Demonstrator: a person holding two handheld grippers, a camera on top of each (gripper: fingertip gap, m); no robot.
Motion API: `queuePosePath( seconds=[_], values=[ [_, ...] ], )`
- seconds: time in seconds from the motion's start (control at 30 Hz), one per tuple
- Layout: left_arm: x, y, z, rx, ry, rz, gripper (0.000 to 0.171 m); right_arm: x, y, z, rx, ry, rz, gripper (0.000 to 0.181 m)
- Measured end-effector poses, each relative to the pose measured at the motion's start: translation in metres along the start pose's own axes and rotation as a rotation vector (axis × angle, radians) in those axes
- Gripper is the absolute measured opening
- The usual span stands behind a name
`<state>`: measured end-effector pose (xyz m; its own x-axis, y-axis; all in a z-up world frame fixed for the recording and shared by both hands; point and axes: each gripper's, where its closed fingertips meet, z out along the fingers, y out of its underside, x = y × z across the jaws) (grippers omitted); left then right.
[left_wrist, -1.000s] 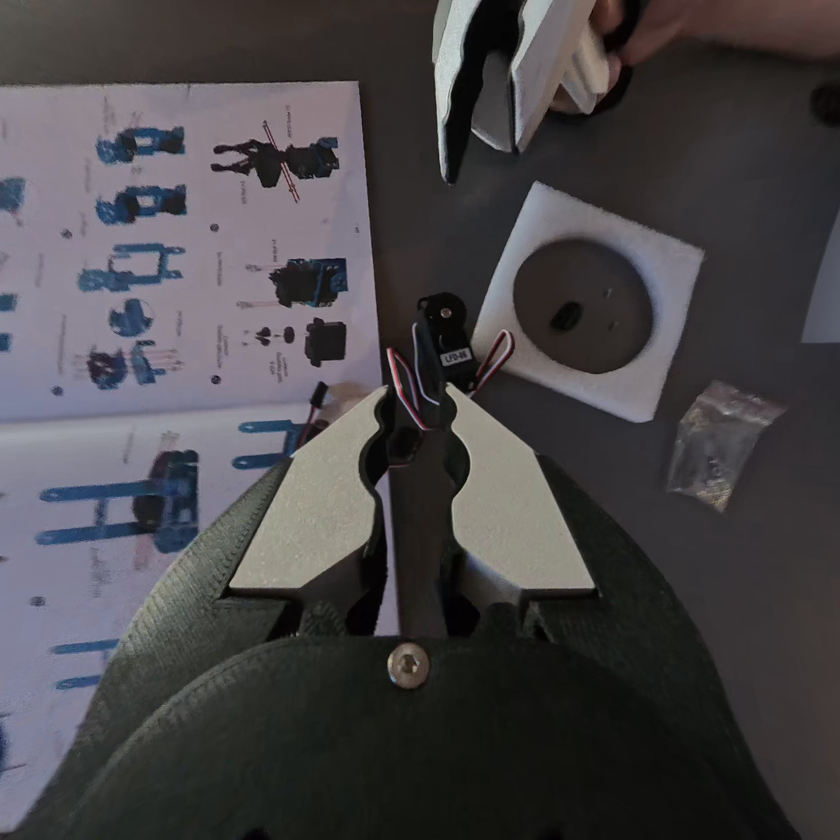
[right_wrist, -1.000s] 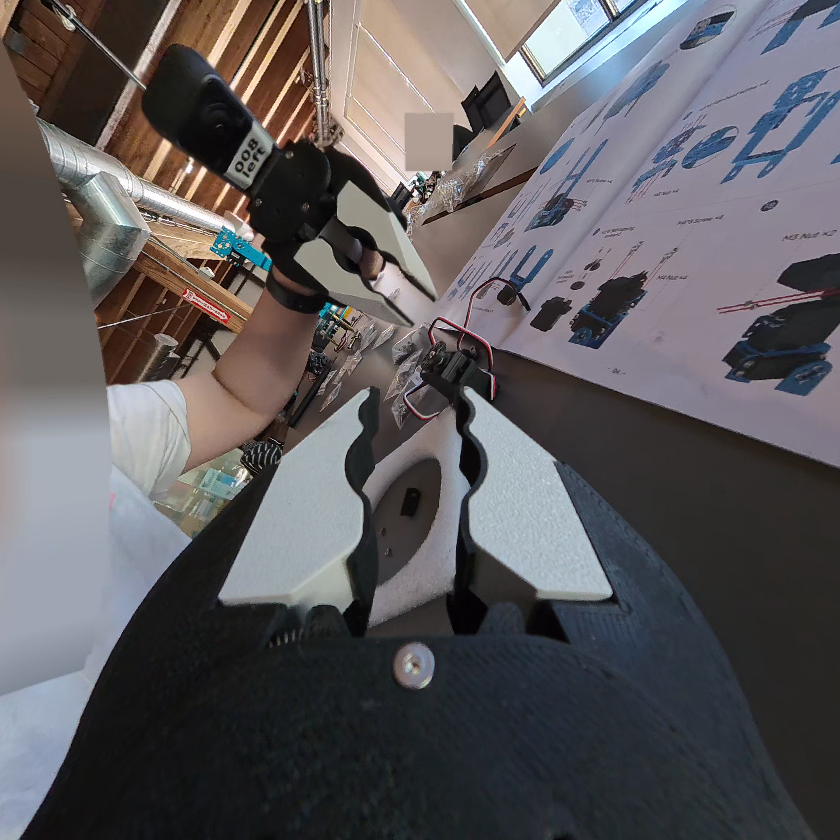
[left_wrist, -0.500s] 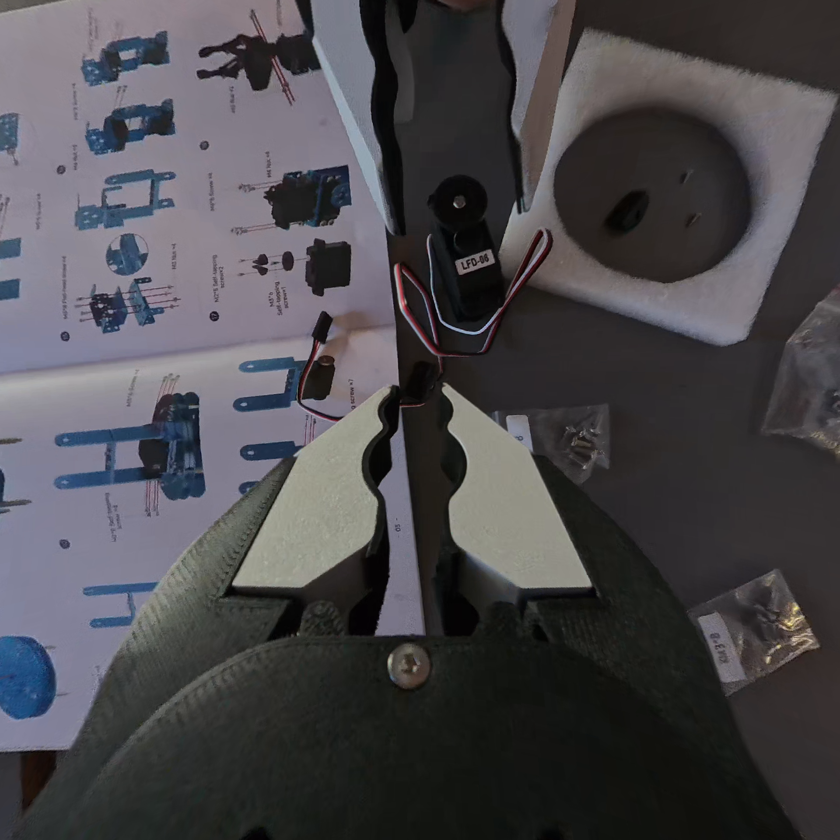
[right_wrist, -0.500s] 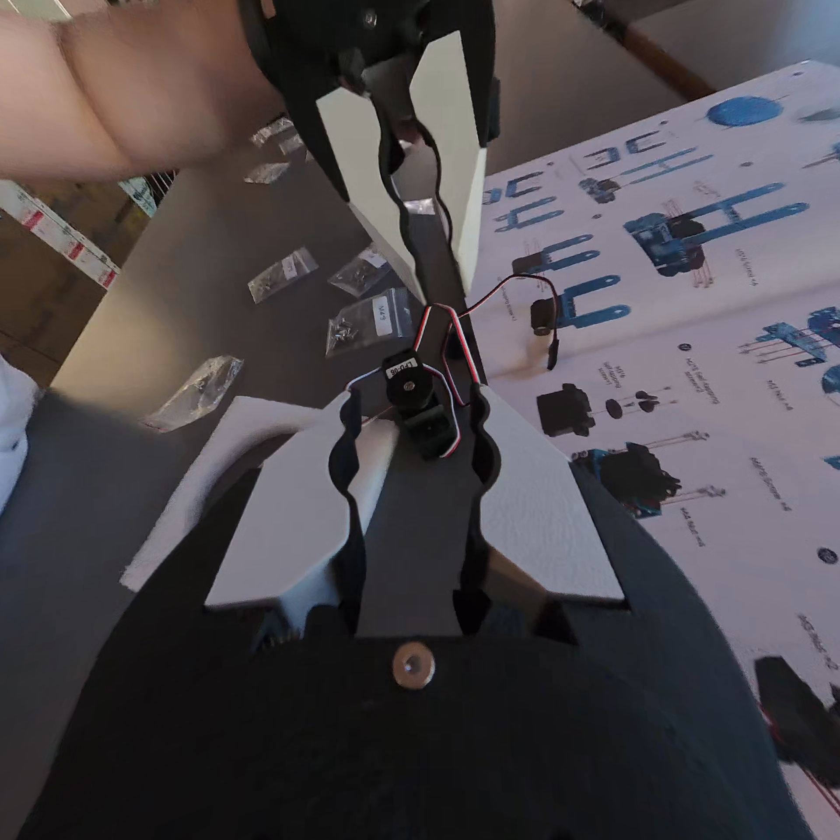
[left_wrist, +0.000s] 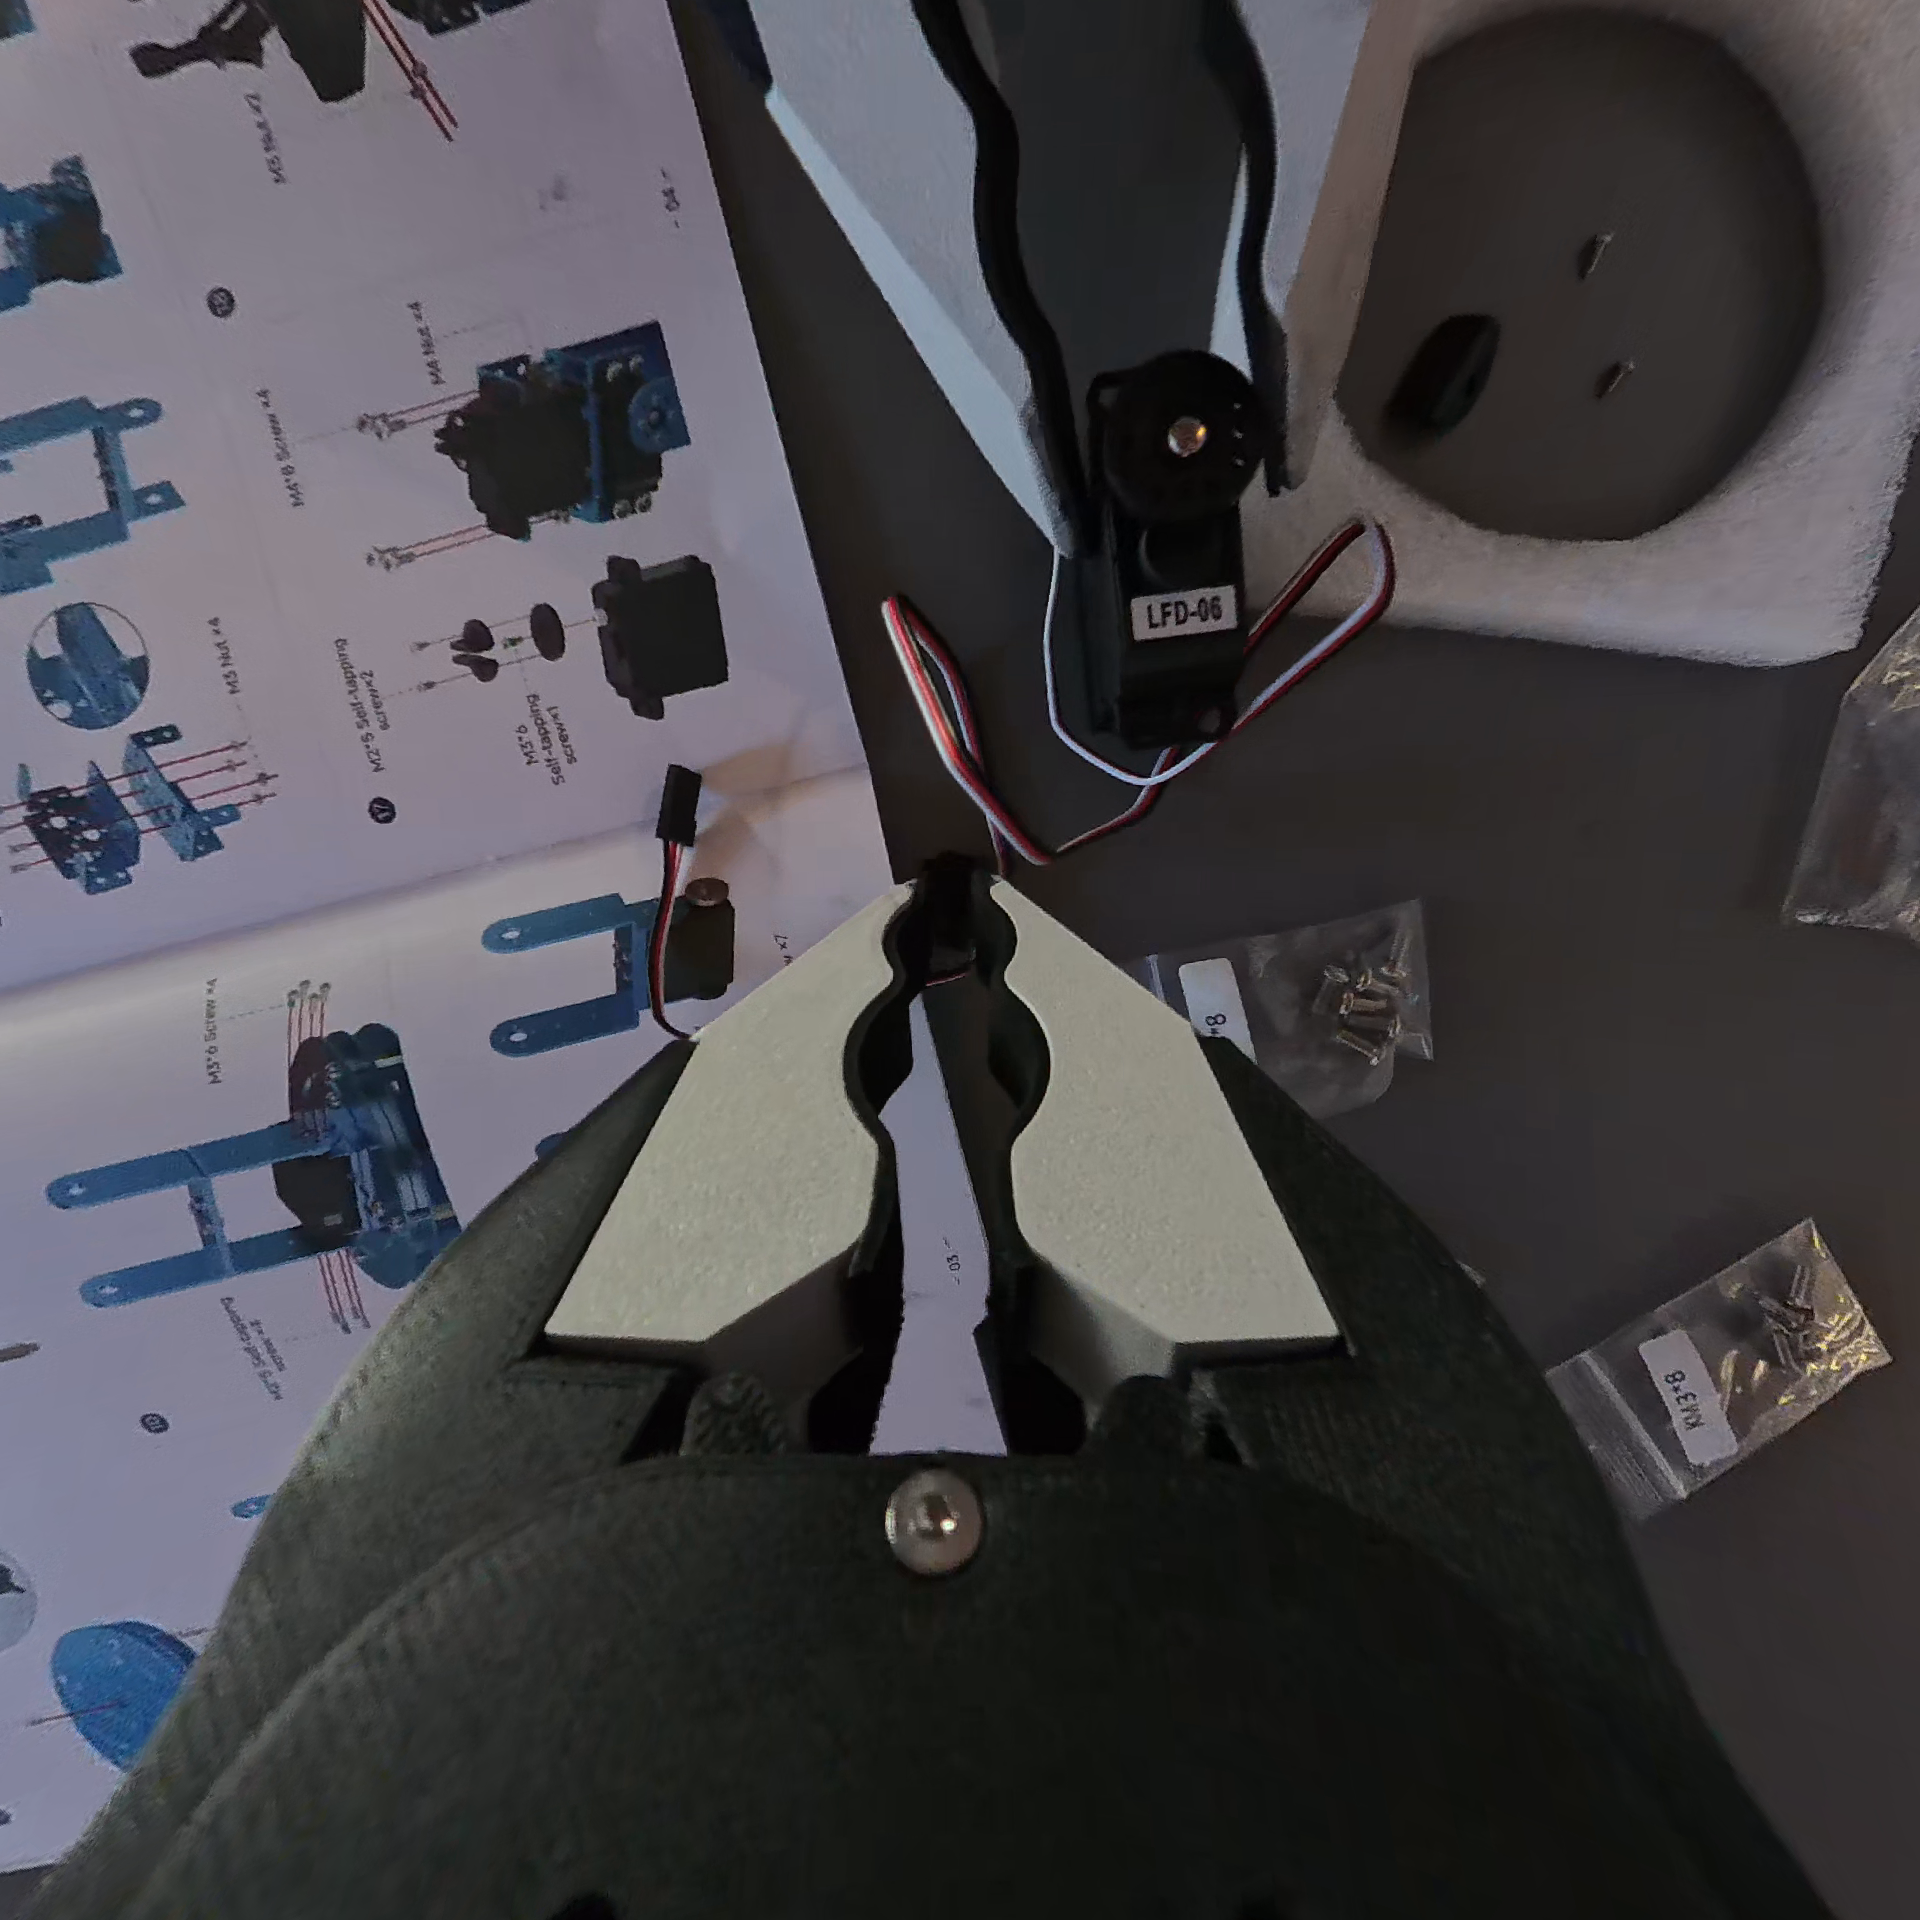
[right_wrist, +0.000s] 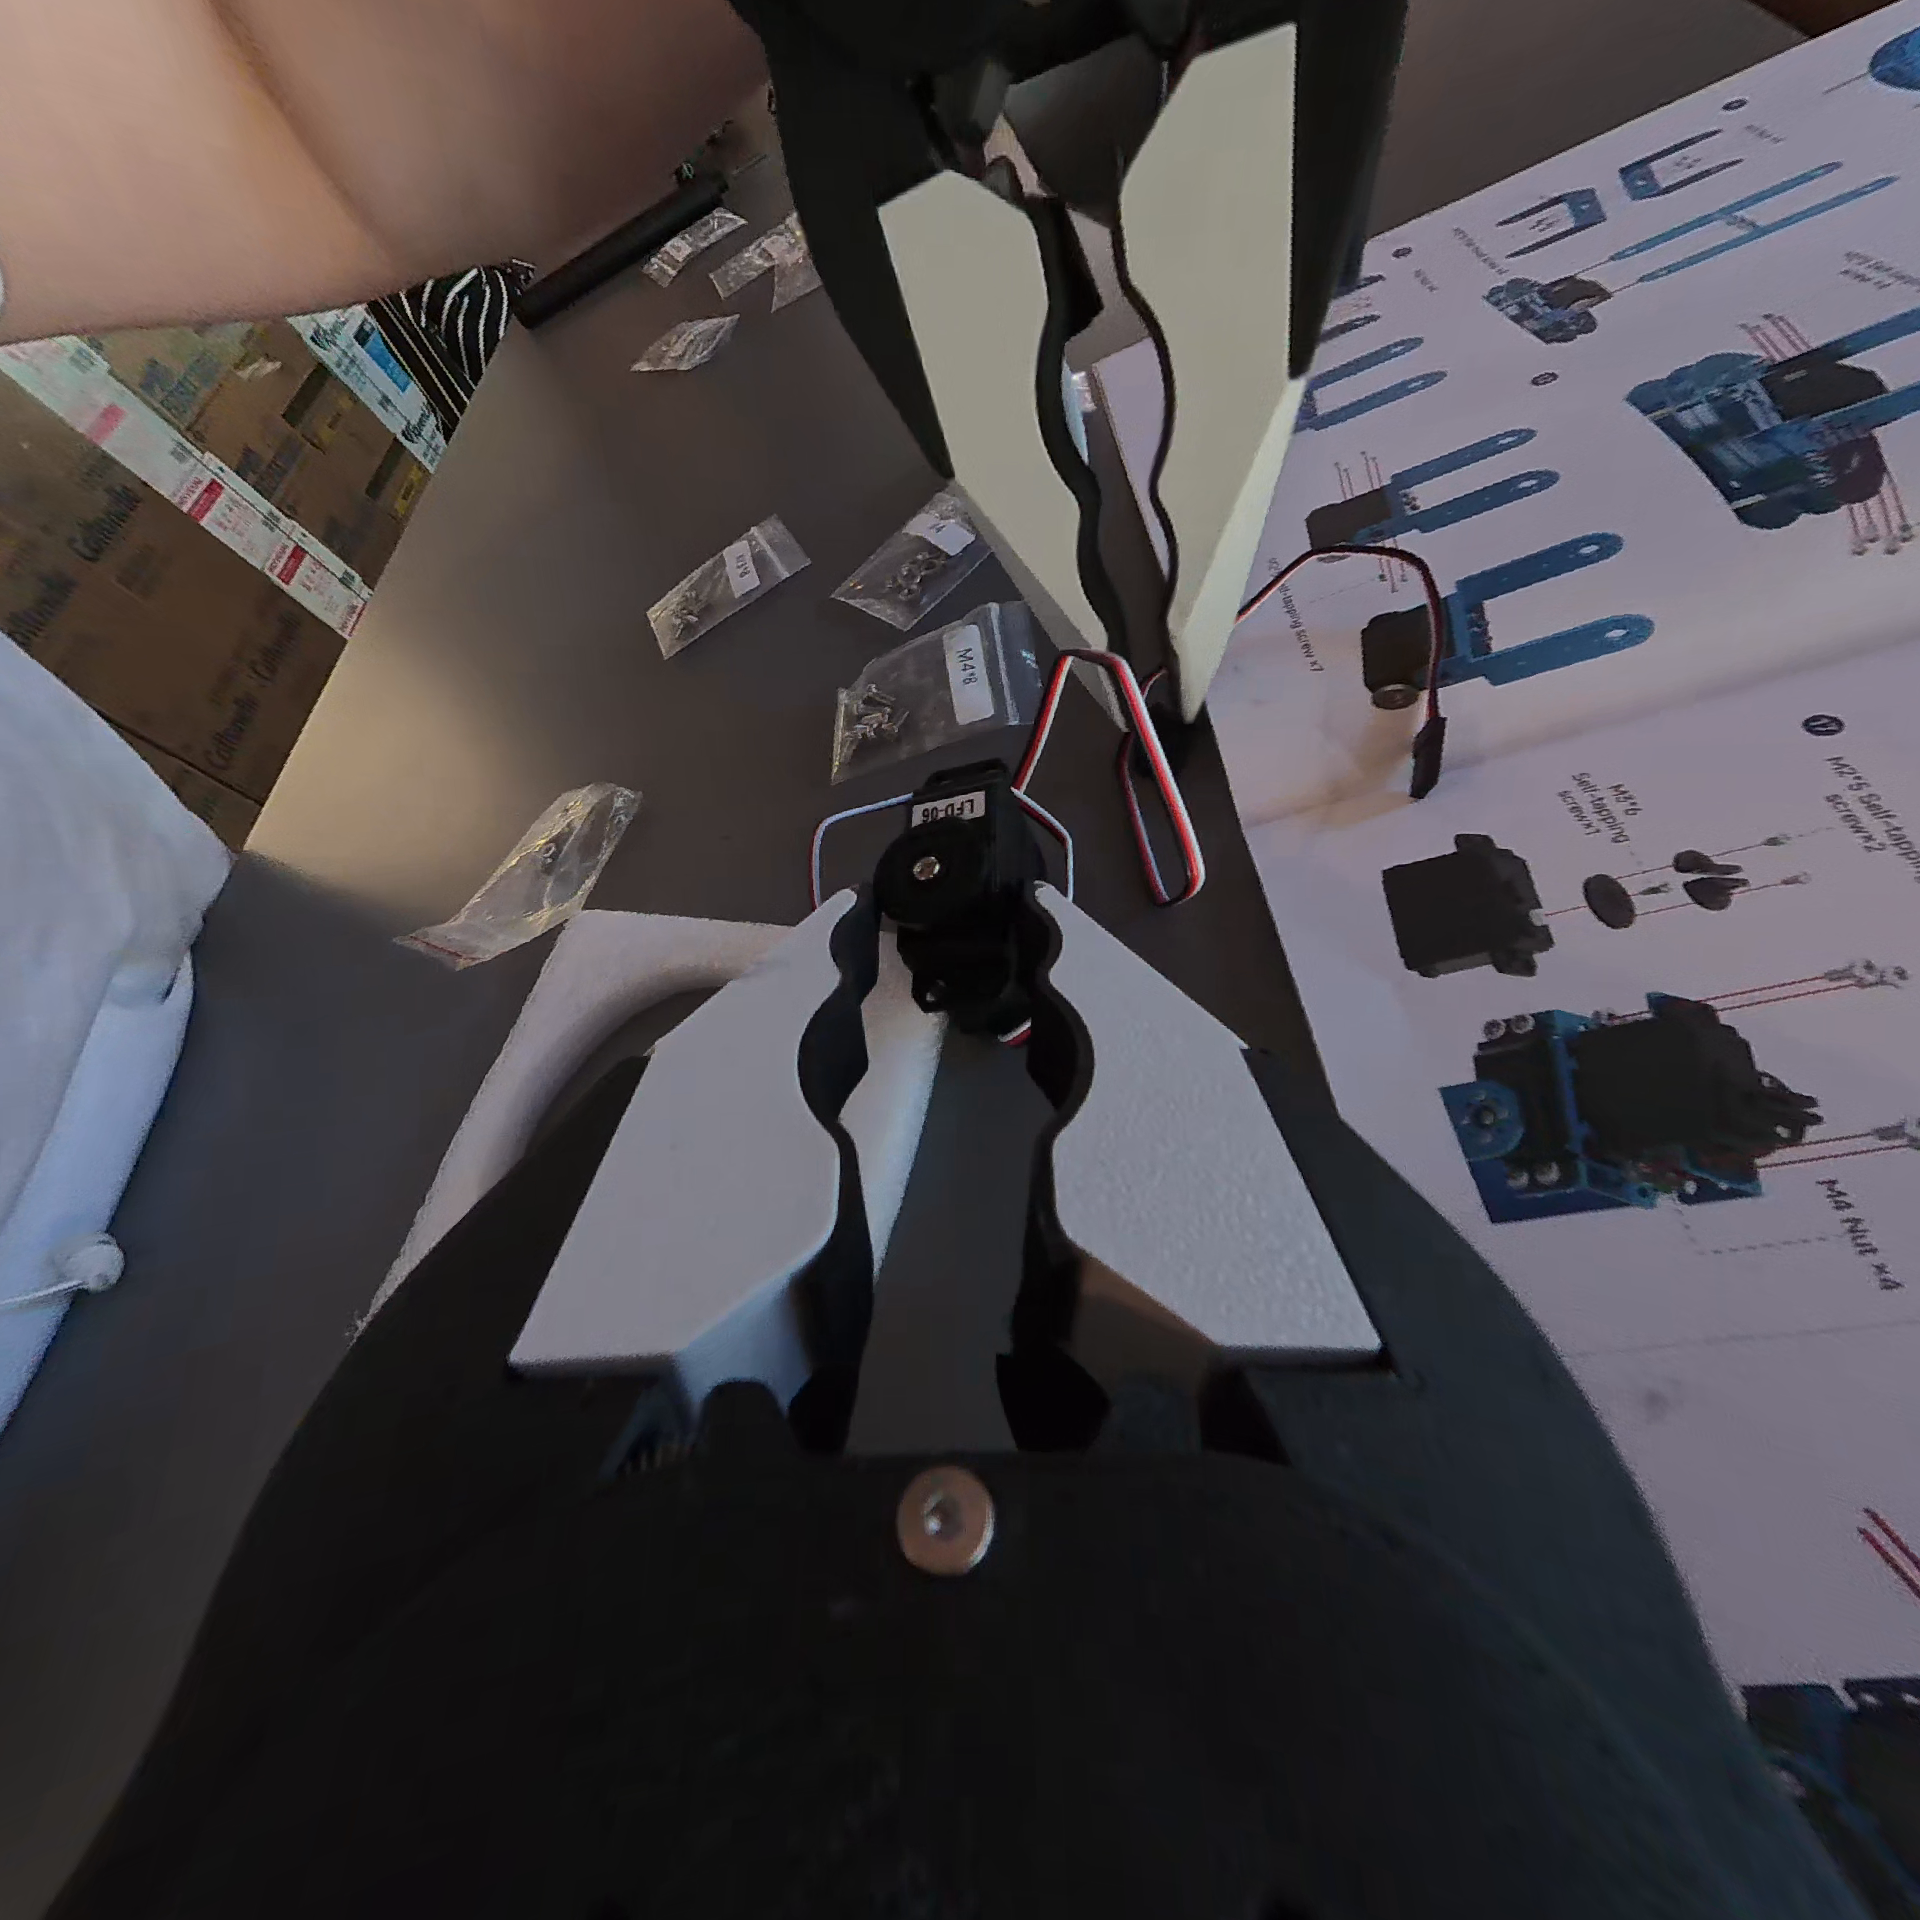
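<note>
Two grippers meet over my dark grey table (left_wrist: 1558, 831), and I'll go down by size. Biggest is the printed instruction sheet (left_wrist: 312, 623), spread flat over the table's left part in the left wrist view. Next comes the white foam square (left_wrist: 1766, 582) with its round cut-out, lying just beside the black servo motor (left_wrist: 1174, 582).

My right gripper (right_wrist: 945, 914) has its fingertips on either side of the servo's round horn end; I read it as clenched on the servo, though contact on both sides is hard to judge. My left gripper (left_wrist: 951, 894) is pinched onto the small black connector plug (left_wrist: 948, 914) at the end of the servo's red, white and dark wire (left_wrist: 935, 707), which loops across the table between plug and servo.

Several small clear screw bags (left_wrist: 1340, 997) lie near the left gripper.
</note>
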<state>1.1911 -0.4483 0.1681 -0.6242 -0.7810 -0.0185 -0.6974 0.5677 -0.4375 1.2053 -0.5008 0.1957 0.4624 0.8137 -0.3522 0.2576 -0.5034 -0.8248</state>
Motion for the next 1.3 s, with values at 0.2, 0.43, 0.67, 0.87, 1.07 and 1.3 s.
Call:
queuePosePath(
  seconds=[0.2,0.43,0.67,0.87,1.07,1.3],
  values=[
    [0.002,0.003,0.004,-0.035,0.019,-0.007,0.000,-0.002,-0.003,-0.007,0.047,-0.022,0.009,0.028],
    [-0.005,-0.002,-0.018,0.049,-0.132,-0.097,0.000,-0.002,-0.020,-0.032,0.217,-0.087,0.051,0.033],
    [-0.015,0.015,-0.030,0.113,-0.221,-0.460,0.000,0.018,-0.029,-0.048,0.347,-0.058,0.131,0.033],
    [-0.013,0.023,-0.020,0.203,-0.327,-0.794,0.000,0.017,-0.030,-0.048,0.348,-0.069,0.127,0.033],
    [-0.009,0.025,-0.008,0.201,-0.293,-0.910,0.004,0.017,-0.030,-0.047,0.349,-0.072,0.124,0.033],
    [-0.002,0.018,-0.009,0.247,-0.254,-1.030,0.009,0.015,-0.028,-0.046,0.332,-0.075,0.116,0.034]
  ],
)
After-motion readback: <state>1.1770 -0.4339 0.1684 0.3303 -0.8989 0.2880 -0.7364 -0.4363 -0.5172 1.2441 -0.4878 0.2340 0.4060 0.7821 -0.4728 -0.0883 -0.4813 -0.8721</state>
